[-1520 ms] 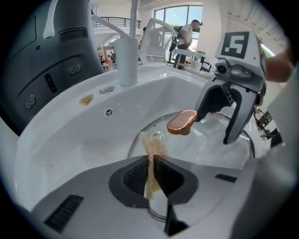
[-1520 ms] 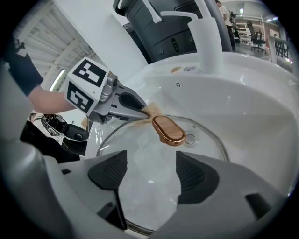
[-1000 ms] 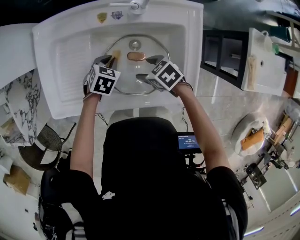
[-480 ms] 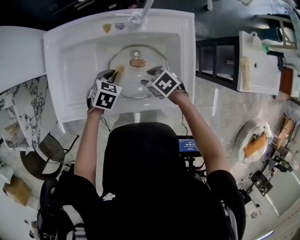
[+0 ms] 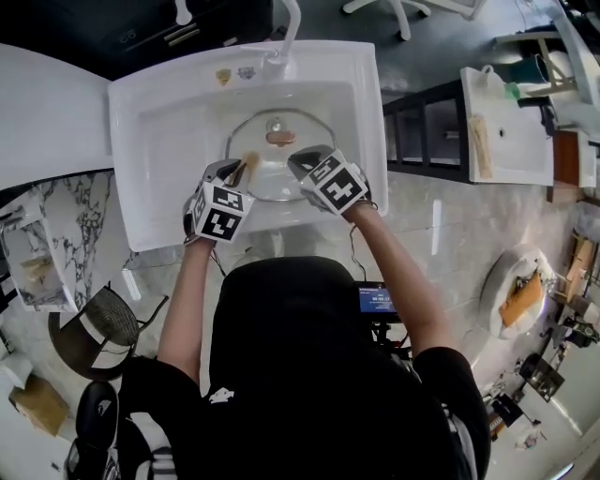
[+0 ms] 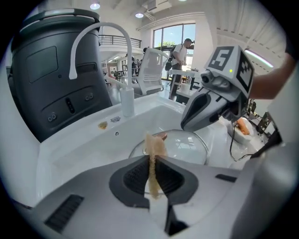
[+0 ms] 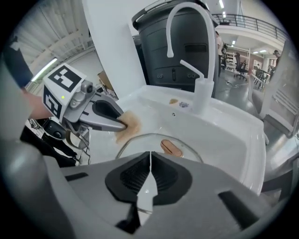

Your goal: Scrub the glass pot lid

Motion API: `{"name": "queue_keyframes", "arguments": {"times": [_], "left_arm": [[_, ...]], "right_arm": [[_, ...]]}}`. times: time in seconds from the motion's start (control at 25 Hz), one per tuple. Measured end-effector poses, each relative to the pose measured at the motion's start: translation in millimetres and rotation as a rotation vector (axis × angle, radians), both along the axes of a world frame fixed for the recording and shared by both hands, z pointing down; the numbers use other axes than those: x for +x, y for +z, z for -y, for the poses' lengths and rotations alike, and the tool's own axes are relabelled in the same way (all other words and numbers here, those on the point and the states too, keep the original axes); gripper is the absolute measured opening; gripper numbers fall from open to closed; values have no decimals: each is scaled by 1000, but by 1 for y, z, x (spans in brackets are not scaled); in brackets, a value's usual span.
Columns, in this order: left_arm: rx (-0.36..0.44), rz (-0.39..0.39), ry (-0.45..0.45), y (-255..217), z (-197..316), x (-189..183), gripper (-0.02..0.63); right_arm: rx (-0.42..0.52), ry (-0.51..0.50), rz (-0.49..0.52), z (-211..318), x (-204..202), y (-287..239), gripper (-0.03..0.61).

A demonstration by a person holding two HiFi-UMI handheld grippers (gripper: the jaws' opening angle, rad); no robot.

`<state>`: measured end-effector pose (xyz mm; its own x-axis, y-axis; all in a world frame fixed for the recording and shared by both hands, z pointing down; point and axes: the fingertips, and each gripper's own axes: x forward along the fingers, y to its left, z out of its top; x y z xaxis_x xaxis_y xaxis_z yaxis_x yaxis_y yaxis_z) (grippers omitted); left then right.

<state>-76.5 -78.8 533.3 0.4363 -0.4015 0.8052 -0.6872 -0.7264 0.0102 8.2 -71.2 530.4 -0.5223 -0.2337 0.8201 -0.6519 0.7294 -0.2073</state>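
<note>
1. While both claws hang over the white sink [image 5: 150,178], the glass pot lid [image 5: 267,183] lies in its basin. It is in line with the faucet [image 5: 286,28] at the back edge and sits closer to the basin's right wall than to the ribbed draining side on the left.
2. On the dome of the lid, the brown knob [image 5: 280,137] sits toward the faucet side.
3. The left claw [image 6: 153,161] is pinching a tan scrubbing cloth [image 6: 156,142] edge-on between its ribbed pads. The cloth sticks out past the tips, above the lid's left rim. Whether it touches the glass cannot be told.
4. The right claw [image 7: 149,161] has its jaws pressed together, having just been closing. Only a thin seam shows between the pads, and nothing can plainly be seen inside it.
5. The lid's near rim runs right under the right claw's tips. No view settles whether the rim is caught there.
6. From the head view, the two claws stand side by side over the near half of the lid, apart from each other. The left one is at the lid's left rim and the right one toward its right.
7. Two small stickers [image 5: 234,75] sit on the sink's back edge, just left of the faucet's base.
8. A dark grey bin [image 6: 51,70] stands behind the sink's back edge.
</note>
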Motion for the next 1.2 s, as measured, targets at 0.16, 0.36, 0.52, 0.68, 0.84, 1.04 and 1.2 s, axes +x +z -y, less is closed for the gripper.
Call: {"name": "queue_keyframes", "arguments": {"times": [0.16,0.36,0.52,0.68,0.84,1.04,1.2], "left_arm": [[72,-35,-3,-34,2,-5,23],[169,-102,-5,-76,4,-11,23],[247,-179,-32,-117,0,-18,23],[335,-257,-53,-158,1,-28,23],[405,-307,-53,-196,0,-30,23],[491,-391,-52,-242,4,-28,23],[531,-422,-63,-271,5,-24,23]], "right_arm": [[77,50,33,1,-10,-29,-2],[195,100,71,5,-22,-71,-2],[322,140,105,5,-32,-111,-3],[451,173,138,9,-40,-154,-2],[559,193,170,11,-44,-194,-2],[667,223,219,14,-50,-244,-3],[747,271,240,13,-43,-280,-2]]}}
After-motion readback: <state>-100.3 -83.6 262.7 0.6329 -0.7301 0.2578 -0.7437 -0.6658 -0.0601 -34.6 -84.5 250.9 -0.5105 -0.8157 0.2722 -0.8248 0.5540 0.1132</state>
